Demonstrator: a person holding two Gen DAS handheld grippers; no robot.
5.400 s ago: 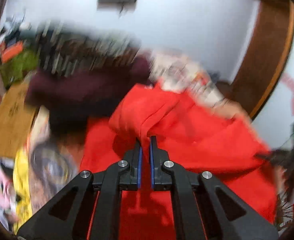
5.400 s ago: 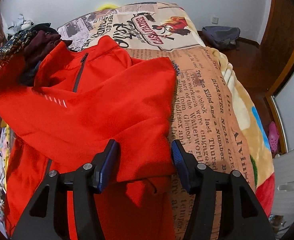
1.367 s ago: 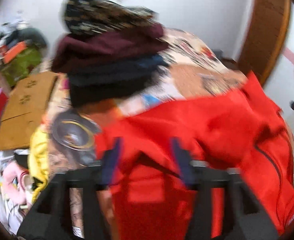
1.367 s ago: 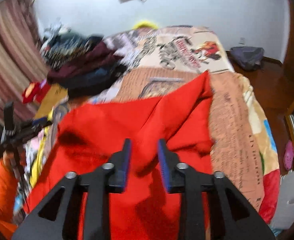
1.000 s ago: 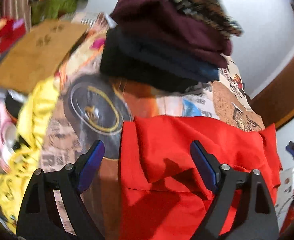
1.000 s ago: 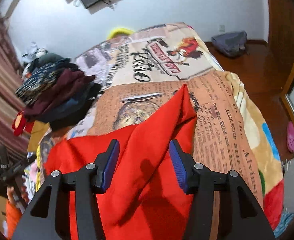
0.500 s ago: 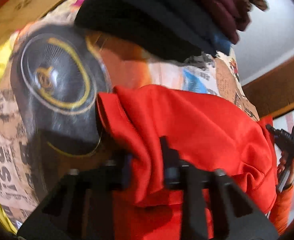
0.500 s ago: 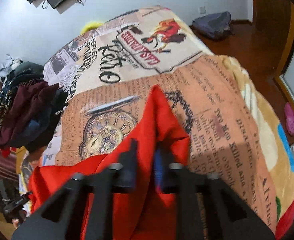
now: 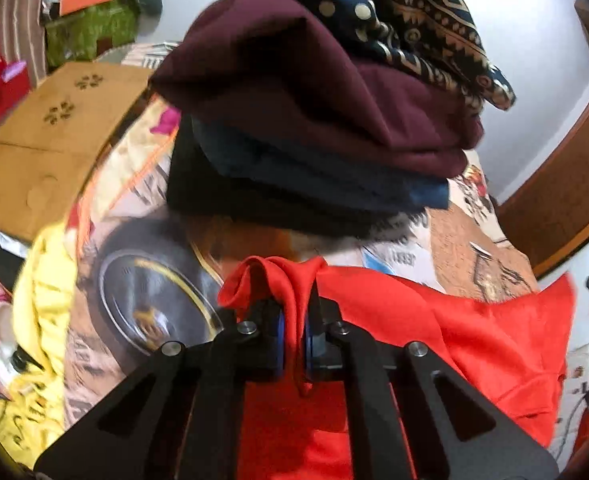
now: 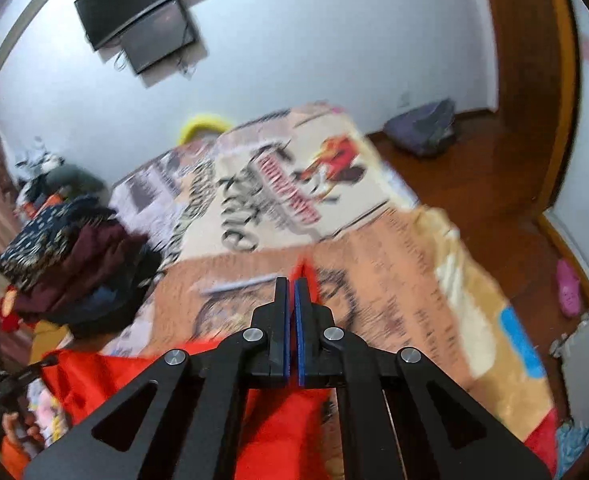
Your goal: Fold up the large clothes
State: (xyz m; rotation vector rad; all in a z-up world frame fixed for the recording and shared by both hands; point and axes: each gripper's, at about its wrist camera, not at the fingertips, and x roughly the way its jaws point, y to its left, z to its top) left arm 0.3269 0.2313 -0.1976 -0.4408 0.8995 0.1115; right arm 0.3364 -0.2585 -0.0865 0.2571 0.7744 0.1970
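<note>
Fold step: left tool [image 9: 293,336] and right tool [image 10: 292,312] each clamped a red jacket [image 9: 474,320] corner; next, carry both across the bed [image 10: 394,280].

The bed [image 10: 414,264] is covered by a printed blanket [image 10: 374,240]. A red garment [image 9: 494,332] and a stack of folded clothes [image 9: 314,120] lie on it.

The garment [image 9: 474,332] is plain bright red. The stack of clothes [image 9: 314,128] shows maroon, dark blue and black layers under a navy cloth with gold dots. The blanket [image 10: 394,272] carries tan newspaper print.
</note>
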